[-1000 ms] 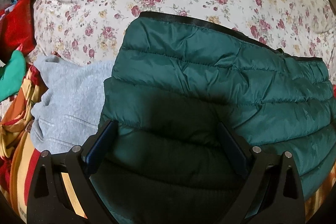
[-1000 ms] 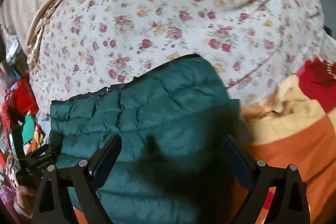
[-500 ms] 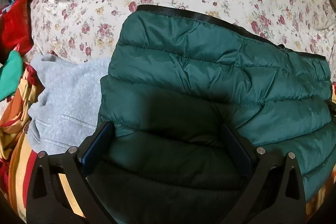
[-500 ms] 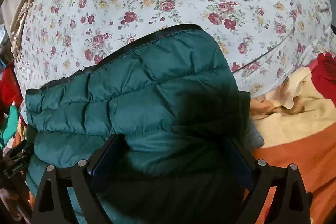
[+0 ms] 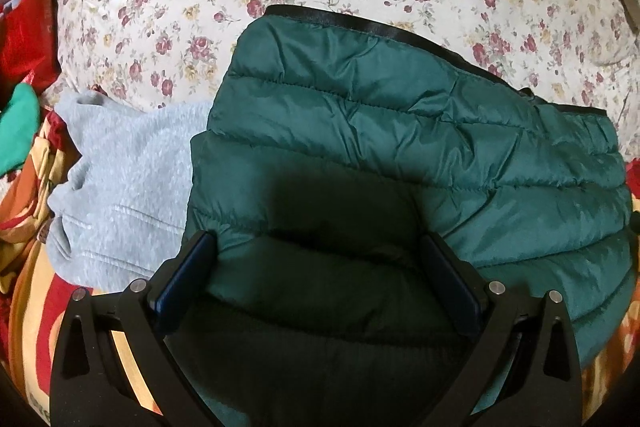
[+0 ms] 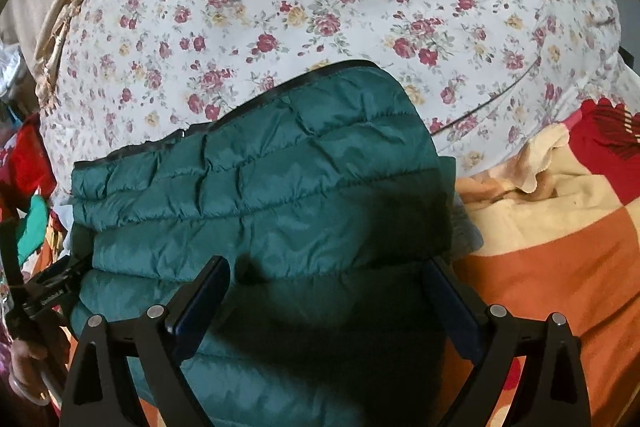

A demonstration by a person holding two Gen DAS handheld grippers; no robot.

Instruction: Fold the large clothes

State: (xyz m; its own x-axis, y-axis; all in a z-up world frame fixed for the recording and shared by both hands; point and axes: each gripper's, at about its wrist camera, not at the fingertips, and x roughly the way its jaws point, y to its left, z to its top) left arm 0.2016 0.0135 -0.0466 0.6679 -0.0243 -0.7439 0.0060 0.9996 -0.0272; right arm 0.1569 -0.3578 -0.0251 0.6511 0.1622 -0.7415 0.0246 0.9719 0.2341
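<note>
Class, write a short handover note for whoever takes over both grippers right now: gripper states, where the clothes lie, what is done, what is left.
Left gripper: open, over the green jacket, holding nothing.
Right gripper: open, over the jacket's other end, empty.
Jacket lies folded on a grey sweater, against the floral bedding.
Done: jacket folded and set down.
Left: probably other clothes at the left edge.

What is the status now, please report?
Left tool open, right tool open, both over the green puffer jacket. Jacket lies folded on the bed. Grey sweatshirt partly under its left side.
</note>
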